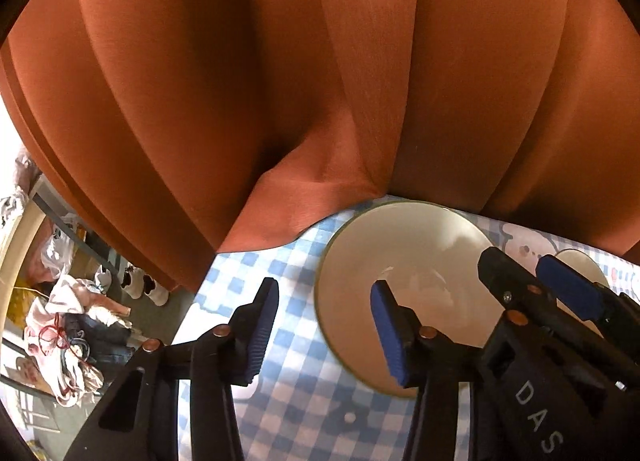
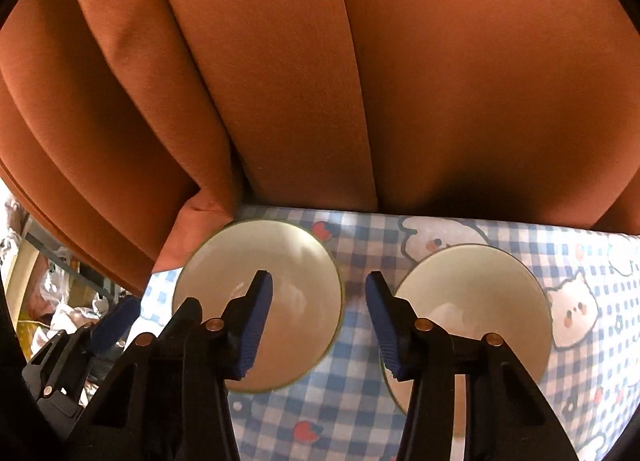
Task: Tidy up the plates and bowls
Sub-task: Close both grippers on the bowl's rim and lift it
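Observation:
Two cream bowls stand side by side on a blue checked tablecloth [image 2: 344, 401]. The left bowl [image 2: 288, 261] shows in both views, and in the left wrist view [image 1: 420, 245] it lies ahead and right of my left gripper [image 1: 324, 325]. The right bowl [image 2: 480, 293] is partly seen in the left wrist view [image 1: 576, 261]. My left gripper is open and empty over the cloth, its right finger over the left bowl's rim. My right gripper [image 2: 316, 325] is open and empty, above the gap between the two bowls. The right gripper also shows in the left wrist view [image 1: 516, 281].
An orange-brown curtain [image 2: 320, 81] hangs right behind the table's far edge. The table's left edge drops to a floor with clothes and shoes [image 1: 80, 313]. The cloth carries cartoon cat prints [image 2: 576, 313] to the right of the bowls.

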### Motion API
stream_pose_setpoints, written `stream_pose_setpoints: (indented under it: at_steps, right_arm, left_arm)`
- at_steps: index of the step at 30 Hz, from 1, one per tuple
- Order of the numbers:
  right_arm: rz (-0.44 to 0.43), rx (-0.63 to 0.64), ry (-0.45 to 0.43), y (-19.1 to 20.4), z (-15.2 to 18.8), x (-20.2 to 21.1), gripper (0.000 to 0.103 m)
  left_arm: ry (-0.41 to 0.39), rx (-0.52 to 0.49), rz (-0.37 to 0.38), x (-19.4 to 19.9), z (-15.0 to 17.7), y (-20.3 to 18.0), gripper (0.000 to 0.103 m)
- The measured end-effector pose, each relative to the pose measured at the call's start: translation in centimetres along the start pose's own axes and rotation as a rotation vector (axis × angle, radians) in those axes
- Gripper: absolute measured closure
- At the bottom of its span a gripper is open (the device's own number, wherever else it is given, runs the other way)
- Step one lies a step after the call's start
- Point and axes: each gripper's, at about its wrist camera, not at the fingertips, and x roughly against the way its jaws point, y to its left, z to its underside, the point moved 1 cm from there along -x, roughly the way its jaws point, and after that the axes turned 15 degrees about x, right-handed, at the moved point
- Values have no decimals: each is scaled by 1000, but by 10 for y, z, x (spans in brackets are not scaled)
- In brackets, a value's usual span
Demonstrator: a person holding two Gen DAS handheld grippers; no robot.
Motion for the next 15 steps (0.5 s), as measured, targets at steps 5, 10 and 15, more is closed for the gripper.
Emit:
stream_pose_setpoints:
  at_steps: [5, 10, 15]
  right_arm:
    - [0, -2, 22, -2, -2, -18, 56]
    - [-19, -11, 51, -3, -2, -36, 66]
    - [-23, -2, 77, -1, -1, -49, 83]
  left_arm:
    - [9, -3, -18, -14, -3, -6, 57]
    - [41, 4, -28, -25, -4, -8, 67]
    - [74, 9, -9, -34, -2, -9, 80]
